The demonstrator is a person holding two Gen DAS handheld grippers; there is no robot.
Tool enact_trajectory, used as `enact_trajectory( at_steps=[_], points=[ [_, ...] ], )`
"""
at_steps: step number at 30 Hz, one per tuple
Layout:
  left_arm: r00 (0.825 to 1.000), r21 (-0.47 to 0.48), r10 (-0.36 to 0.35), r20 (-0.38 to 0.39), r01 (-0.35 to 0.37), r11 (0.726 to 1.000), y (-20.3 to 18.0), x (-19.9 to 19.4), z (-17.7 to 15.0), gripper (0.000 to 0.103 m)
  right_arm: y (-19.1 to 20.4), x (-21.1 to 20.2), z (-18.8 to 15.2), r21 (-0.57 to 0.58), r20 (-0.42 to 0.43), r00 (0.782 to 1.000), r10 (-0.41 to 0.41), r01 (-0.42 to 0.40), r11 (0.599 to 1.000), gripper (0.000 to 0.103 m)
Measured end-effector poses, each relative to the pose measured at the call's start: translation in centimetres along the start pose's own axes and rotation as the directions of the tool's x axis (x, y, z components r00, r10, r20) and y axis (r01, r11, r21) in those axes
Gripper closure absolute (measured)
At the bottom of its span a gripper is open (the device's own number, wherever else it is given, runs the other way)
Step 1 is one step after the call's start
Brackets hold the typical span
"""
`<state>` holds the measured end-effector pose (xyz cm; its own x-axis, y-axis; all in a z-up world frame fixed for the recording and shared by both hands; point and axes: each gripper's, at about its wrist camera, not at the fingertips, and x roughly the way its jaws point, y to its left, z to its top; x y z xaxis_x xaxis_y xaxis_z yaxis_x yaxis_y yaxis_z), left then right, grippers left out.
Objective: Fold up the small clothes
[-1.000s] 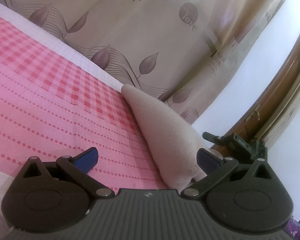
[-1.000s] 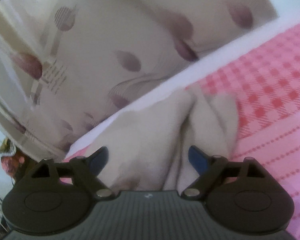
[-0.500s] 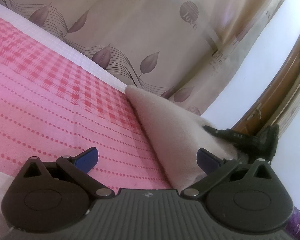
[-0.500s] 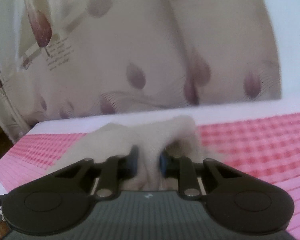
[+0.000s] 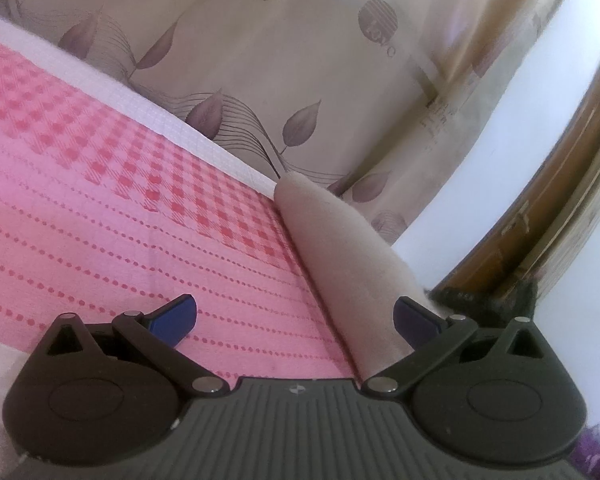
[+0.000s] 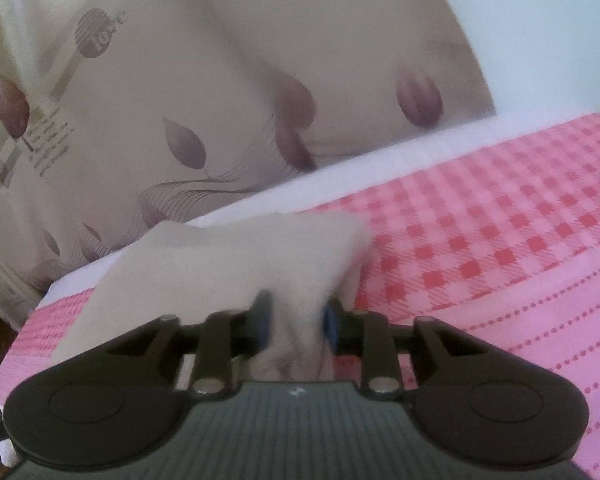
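left gripper [image 5: 294,316]: wide open, blue pads far apart, nothing between them, just sitting low and pointing a bit downward

right gripper [image 6: 296,318]: jaws pulled in close, pinching a bunched fold of the cloth [image 6: 236,260]; they've just eased apart a touch but the pads are on the fabric both sides

right gripper tilt: angled down a little, picture's kinda blurry

right gripper from the left view: a dark shape at the right edge, can't make out detail

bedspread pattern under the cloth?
Pink bedspread: red-and-pink checks toward the far edge, rows of red dots nearer. Left wrist view shows it best.
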<state>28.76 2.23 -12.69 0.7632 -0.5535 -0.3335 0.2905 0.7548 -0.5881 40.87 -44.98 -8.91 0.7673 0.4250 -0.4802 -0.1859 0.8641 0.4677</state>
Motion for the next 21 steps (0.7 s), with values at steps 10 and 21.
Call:
enact_trajectory(
  at_steps=[10,21],
  points=[
    [0.981,0.399,0.126,-0.149,-0.057,0.915,-9.6,3.9,-2.7,0.000,5.0,-5.1,-1.1,-0.138,0.123,0.990,0.063,-0.046,0.989,0.059],
    [0.888,0.502,0.457,0.055,-0.420,0.756,-12.6,8.4,-3.8,0.000,1.5,-1.4,-3.6,-0.020,0.075,0.997,0.034,-0.032,0.999,0.057]
  ],
)
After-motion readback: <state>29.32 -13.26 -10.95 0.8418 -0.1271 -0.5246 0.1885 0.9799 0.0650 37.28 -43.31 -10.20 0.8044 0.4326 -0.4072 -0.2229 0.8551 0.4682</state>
